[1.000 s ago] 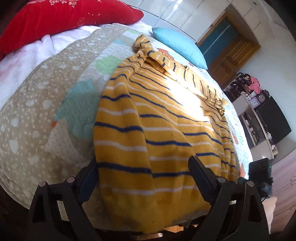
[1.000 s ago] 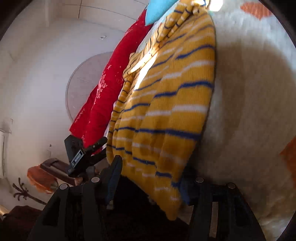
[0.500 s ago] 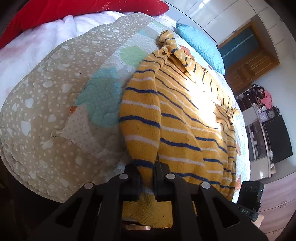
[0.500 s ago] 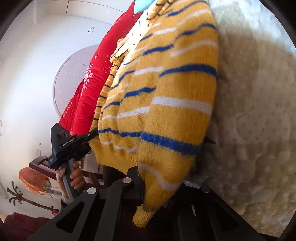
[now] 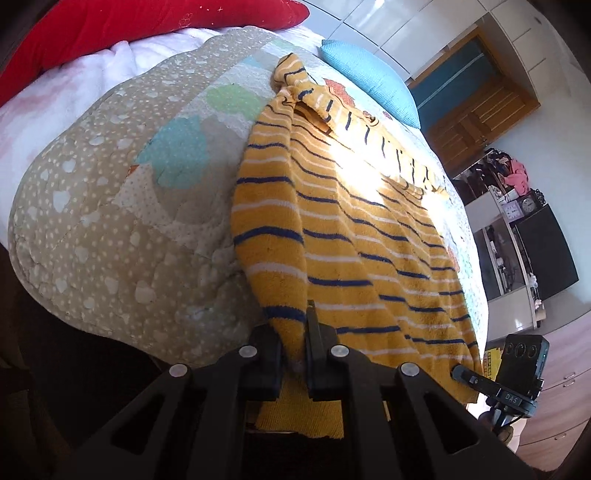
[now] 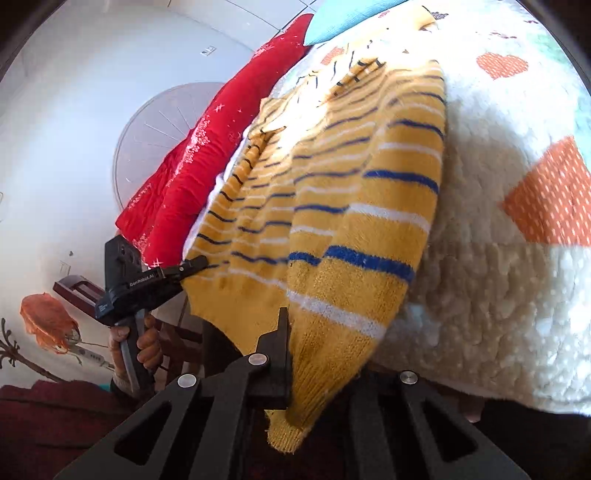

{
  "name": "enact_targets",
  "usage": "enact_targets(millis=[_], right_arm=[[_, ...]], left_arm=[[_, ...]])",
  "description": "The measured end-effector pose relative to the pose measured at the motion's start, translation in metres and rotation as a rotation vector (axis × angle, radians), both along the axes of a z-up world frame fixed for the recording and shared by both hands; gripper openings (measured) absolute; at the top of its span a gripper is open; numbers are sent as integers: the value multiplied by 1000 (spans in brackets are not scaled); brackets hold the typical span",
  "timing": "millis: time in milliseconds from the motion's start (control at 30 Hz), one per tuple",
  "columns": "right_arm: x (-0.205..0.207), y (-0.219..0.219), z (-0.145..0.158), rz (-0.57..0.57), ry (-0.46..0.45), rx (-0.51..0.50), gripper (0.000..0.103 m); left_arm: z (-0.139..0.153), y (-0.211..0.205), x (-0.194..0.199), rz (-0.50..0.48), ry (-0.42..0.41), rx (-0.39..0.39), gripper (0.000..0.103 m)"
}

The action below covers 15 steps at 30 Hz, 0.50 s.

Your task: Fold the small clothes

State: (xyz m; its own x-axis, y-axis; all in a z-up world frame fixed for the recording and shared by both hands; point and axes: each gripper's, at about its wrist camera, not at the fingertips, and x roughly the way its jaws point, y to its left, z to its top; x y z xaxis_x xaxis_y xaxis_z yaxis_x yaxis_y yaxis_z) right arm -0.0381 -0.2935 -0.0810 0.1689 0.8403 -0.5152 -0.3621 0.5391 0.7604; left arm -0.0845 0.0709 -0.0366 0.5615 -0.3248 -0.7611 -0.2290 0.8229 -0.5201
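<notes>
A bed's patchwork quilt carries a red pillow and a blue pillow; wooden doors stand beyond. A yellow sweater with blue and white stripes lies spread across the quilt, its hem overhanging. Left tongs and right tongs each pinch a hem corner.

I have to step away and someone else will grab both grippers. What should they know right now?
Left gripper: shut on the hem of the yellow striped sweater, at its left bottom corner.
Right gripper: shut on the hem at the other bottom corner.
Sweater: spread lengthwise on the quilt, hem at the bed's near edge, sleeves and collar at the far end toward the blue pillow. A red cushion lies at the far left.
Done: both corners gripped.
Left: no fold made yet; probably carry the hem up toward the collar, then tidy the sleeves.
</notes>
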Motion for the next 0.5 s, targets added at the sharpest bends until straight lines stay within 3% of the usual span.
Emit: enact_targets(millis=[167,300,500], right_arm=[[45,0,45,-12,-152,-3,6],[107,5,82,-100,-260,-16,6],[211,19,97,-204,-261,-77,6]], left_arm=[[36,14,53,7,-101,-9,8],[58,23,123,24,-165,-23,9],[50,37,232,64,-137,-42,9]])
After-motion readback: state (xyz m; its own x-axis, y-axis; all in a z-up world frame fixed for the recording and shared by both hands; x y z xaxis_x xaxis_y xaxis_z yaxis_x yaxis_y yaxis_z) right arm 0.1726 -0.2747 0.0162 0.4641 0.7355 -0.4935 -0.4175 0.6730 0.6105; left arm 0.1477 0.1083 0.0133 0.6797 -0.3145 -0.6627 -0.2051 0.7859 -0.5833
